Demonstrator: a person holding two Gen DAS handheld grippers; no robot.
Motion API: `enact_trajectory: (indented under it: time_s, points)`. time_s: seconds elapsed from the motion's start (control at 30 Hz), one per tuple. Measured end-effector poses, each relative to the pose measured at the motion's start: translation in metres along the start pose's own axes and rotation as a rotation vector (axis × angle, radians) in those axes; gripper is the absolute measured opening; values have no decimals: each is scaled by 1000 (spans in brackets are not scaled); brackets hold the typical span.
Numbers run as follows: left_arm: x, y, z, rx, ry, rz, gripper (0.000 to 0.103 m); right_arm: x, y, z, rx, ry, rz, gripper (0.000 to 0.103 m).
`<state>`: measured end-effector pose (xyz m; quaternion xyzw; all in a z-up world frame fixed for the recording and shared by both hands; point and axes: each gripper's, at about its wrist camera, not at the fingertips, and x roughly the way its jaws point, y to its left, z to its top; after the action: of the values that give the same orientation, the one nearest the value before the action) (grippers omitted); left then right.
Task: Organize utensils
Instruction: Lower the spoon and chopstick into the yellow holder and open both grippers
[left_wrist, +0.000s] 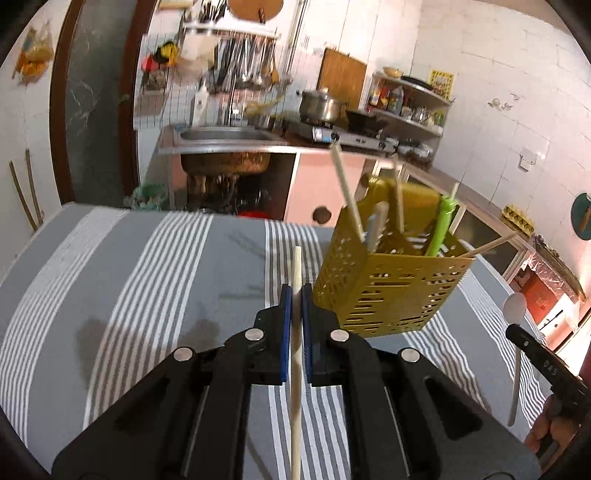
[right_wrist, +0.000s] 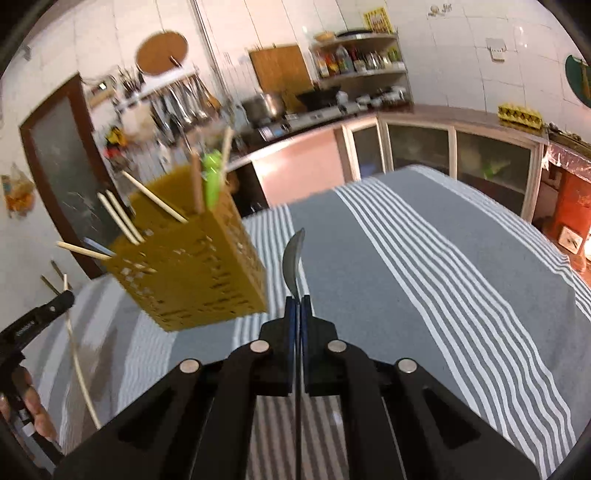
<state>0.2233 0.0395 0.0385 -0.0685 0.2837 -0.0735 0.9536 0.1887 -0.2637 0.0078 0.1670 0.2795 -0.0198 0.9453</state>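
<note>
Left wrist view: the left gripper (left_wrist: 296, 291) is seen with its blue fingers (left_wrist: 285, 325) clamped on a pale wooden chopstick (left_wrist: 295, 369), which runs between the pads and sticks out ahead of them above the striped grey and white cloth (left_wrist: 147, 277) covering the worktop. Just to the right of the fingers, a perforated yellow utensil holder (left_wrist: 388, 291) is seen on the cloth, tilted in this view, with chopsticks, a green handle (left_wrist: 441, 225) and other utensils standing in it. At the far right edge, the right gripper (left_wrist: 532, 350) is glimpsed with a spoon (left_wrist: 514, 306) held in it.

Right wrist view: the right gripper (right_wrist: 298, 301) is shown with its fingers (right_wrist: 290, 321) pressed together on the thin handle of a metal spoon (right_wrist: 293, 258), whose bowl rises ahead of the pads. The utensil holder (right_wrist: 192, 273) lies to the left, blurred, with chopsticks (right_wrist: 122, 218) leaning out of it. At the left edge, the left gripper (right_wrist: 62, 301) and part of a hand (right_wrist: 37, 413) are seen, with the chopstick (right_wrist: 79, 365) held.
</note>
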Motion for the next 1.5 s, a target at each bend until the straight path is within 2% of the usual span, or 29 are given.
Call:
enact_trajectory:
  time_s: [0.43,0.7,0.97,1.1,1.3,1.4,1.5]
  points:
    - [-51,-15,7,2,-98,-36,5,-64,12,-7,-18,-268,171,3]
    - [-60,-23,20,13,-120,-48,5,-65,22,5,-37,-266,200,3]
    - [-59,-30,47,19,-153,-75,5,-61,34,20,-108,-292,166,3]
    - [-64,-42,75,22,-207,-102,5,-68,46,44,-135,-341,181,3]
    - [-70,-65,124,41,-371,-126,5,-68,74,90,-195,-421,180,3]
    - [-63,-80,143,65,-461,-120,5,-60,88,107,-223,-444,174,3]
    - [-45,-93,153,82,-498,-111,5,-43,100,120,-233,-442,172,3]
